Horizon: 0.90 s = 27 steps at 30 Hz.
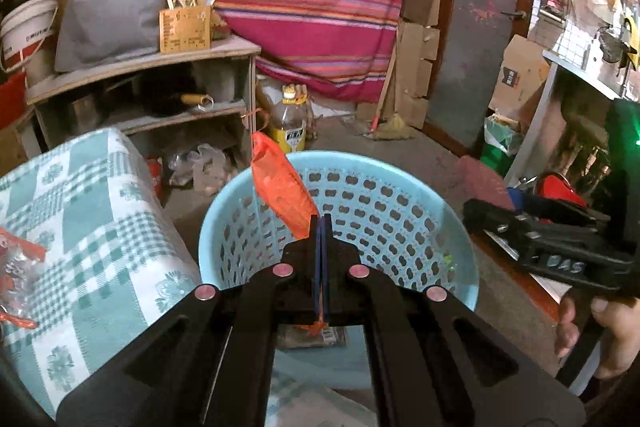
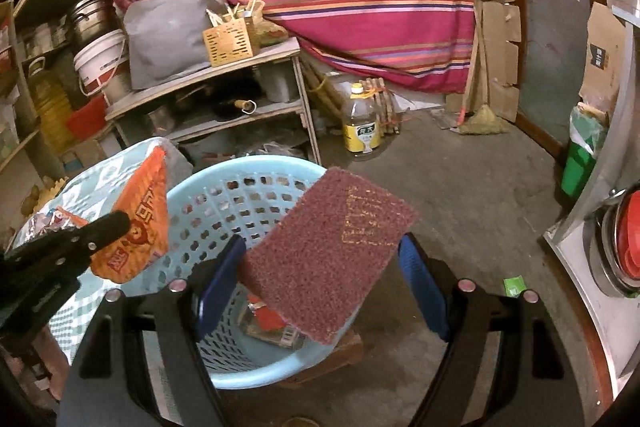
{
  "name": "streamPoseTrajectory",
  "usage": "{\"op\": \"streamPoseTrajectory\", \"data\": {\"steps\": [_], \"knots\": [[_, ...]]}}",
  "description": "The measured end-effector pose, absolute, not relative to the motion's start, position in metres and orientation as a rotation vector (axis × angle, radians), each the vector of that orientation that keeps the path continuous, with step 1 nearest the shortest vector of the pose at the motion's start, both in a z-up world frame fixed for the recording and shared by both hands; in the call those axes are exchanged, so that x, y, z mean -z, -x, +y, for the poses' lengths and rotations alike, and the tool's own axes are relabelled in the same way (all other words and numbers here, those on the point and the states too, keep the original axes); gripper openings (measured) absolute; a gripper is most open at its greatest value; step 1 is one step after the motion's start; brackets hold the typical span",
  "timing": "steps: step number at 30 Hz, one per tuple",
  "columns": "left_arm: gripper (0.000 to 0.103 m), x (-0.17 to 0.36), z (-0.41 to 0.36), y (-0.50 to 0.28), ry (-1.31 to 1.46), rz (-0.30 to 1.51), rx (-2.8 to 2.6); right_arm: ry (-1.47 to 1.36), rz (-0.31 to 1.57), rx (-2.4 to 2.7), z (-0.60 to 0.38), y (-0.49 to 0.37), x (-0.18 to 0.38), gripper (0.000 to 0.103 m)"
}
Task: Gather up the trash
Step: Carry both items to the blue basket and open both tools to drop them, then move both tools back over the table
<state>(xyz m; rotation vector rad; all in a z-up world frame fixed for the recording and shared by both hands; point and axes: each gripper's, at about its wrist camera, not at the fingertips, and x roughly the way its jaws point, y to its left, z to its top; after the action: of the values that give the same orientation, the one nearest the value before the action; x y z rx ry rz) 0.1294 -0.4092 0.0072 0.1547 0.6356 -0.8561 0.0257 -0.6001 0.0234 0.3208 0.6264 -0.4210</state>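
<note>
Orange, crinkled plastic of a snack wrapper [image 1: 282, 183] stood up from my left gripper [image 1: 321, 223], whose two fingers were pressed together on its lower edge. The wrapper hung just above the near rim of the light blue basket [image 1: 420, 187], which I use as the landmark. In the right wrist view the same wrapper [image 2: 138, 223] showed red print and hung at the left side of the basket [image 2: 200, 195], over its rim.

My right gripper [image 2: 320, 263] had its blue fingers [image 2: 220, 279] spread wide. Between them was a dark red scouring pad [image 2: 332, 251], flat, rectangular and rough like coarse fibre, tilted above the basket opening. One corner of the pad was near the left finger, but I could not tell whether any finger touched it.

My left gripper pointed forward and slightly down over the basket. My right hand [image 1: 600, 331] held the handle of the right gripper [image 1: 532, 239] to the right of the basket.

The basket was round plastic with many small holes in its wall. At its bottom lay some flat packaging [image 2: 276, 327]. To the left of the basket was a green and white checked cloth [image 1: 88, 227] with a woven pattern.
</note>
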Motion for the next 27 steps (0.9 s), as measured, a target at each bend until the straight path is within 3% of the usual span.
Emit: {"op": "streamPoseTrajectory", "data": {"steps": [3,5,7,9,13,23,26,27], "knots": [[0.006,-0.001,-0.408,-0.135,-0.157,0.66,0.826,-0.324,0.627,0.42,-0.602,-0.025,-0.022,0.077],[0.038,-0.002,-0.403,-0.138,-0.154,0.663,0.797,-0.32,0.631,0.415,-0.6,-0.026,-0.021,0.077],[0.049,-0.004,-0.394,-0.14,-0.141,0.648,0.766,-0.314,0.632,0.408,-0.597,-0.027,-0.021,0.077],[0.051,-0.007,-0.385,-0.143,-0.134,0.645,0.753,-0.309,0.633,0.403,-0.595,-0.029,-0.021,0.077],[0.077,-0.018,-0.356,-0.144,-0.132,0.603,0.66,-0.313,0.642,0.397,-0.589,-0.037,-0.019,0.077],[0.094,-0.049,-0.252,-0.149,-0.099,0.544,0.447,-0.287,0.691,0.358,-0.55,-0.094,-0.013,0.079],[0.096,-0.055,-0.216,-0.152,-0.075,0.544,0.375,-0.284,0.687,0.385,-0.543,-0.102,-0.013,0.092],[0.096,-0.056,-0.205,-0.153,-0.071,0.544,0.355,-0.286,0.686,0.403,-0.541,-0.103,-0.014,0.092]]}}
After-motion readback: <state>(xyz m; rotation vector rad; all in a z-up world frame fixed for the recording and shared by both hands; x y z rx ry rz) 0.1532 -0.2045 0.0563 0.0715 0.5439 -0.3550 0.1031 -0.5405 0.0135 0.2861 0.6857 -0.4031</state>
